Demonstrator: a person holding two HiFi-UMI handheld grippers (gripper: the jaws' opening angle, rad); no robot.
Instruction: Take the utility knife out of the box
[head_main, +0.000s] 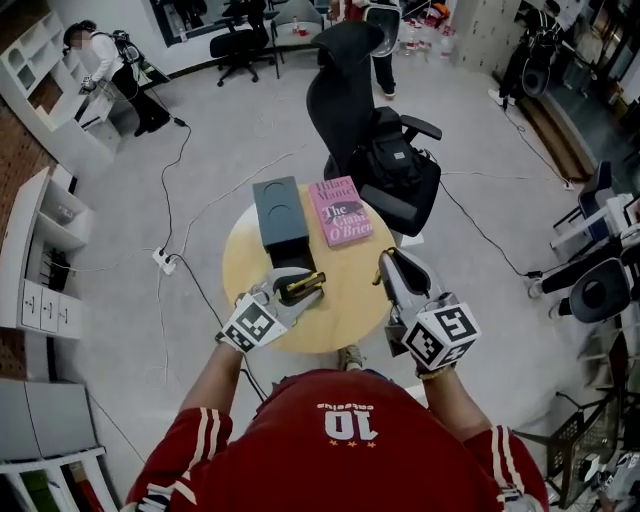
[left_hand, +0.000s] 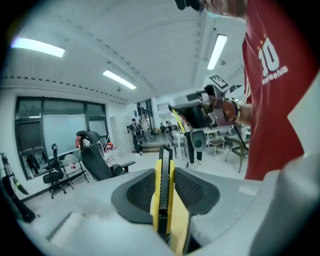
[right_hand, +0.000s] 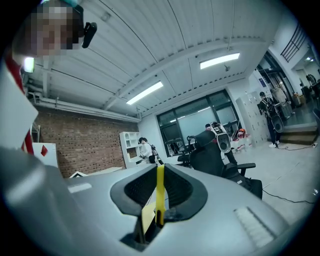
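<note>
A yellow and black utility knife (head_main: 299, 288) is held off the round wooden table (head_main: 246, 262), just in front of the dark grey box (head_main: 277, 210). My left gripper (head_main: 306, 287) is shut on it. In the left gripper view the knife (left_hand: 164, 187) stands edge-on between the black pads (left_hand: 136, 194), pointing away. My right gripper (head_main: 384, 264) hovers over the table's right edge, apart from the box. Its pads (right_hand: 182, 192) are closed on a thin yellow strip (right_hand: 160, 190); I cannot tell what the strip is. The left gripper view also catches the right gripper (left_hand: 196, 108) ahead.
A pink book (head_main: 340, 210) lies beside the box on the right. A black office chair (head_main: 350, 90) with a black backpack (head_main: 398, 165) stands right behind the table. Cables and a power strip (head_main: 163, 261) lie on the floor left, near white shelves (head_main: 40, 240).
</note>
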